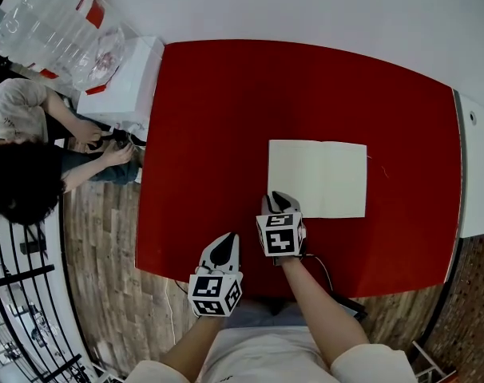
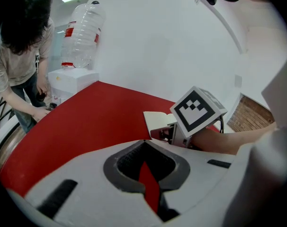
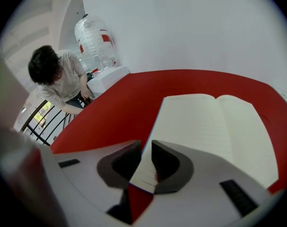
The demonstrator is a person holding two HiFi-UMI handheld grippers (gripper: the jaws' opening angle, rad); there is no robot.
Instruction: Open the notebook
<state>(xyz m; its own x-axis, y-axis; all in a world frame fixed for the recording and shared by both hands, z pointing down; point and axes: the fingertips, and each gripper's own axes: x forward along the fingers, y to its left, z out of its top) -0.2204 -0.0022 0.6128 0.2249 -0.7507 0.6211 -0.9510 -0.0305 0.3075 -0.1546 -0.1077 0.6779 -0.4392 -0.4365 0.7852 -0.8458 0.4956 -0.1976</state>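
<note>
While the near-left corner of a page stands between its pads, the right claw (image 3: 146,148) is held with its jaws a little apart, and the paper is judged to be loose between them rather than clamped. Around that corner the notebook (image 3: 205,126) is spread open and flat, pale lined pages upward. Seen from the head view, it lies toward 1 o'clock of the right claw, in the near right part of the red tabletop (image 1: 210,118).

The left claw (image 1: 222,244) is kept at 7 o'clock of the right one, over the near edge of the tabletop. Its jaws are brought together and nothing is held in them.

The notebook is judged to be light and thin. Its leaves are soft and easily creased or torn, so a gentle pinch is called for. Hold is best taken at a free outer corner or edge, well away from the centre fold, where a leaf lifts and swings most easily. With both pages already exposed, the opening is judged to be done.

By count there are one notebook, two claws and one tabletop. At 10 o'clock of the tabletop there is one clear water bottle (image 1: 54,22) on one white dispenser (image 1: 126,78), and at 9 o'clock one other person (image 1: 22,178) is bent over.
</note>
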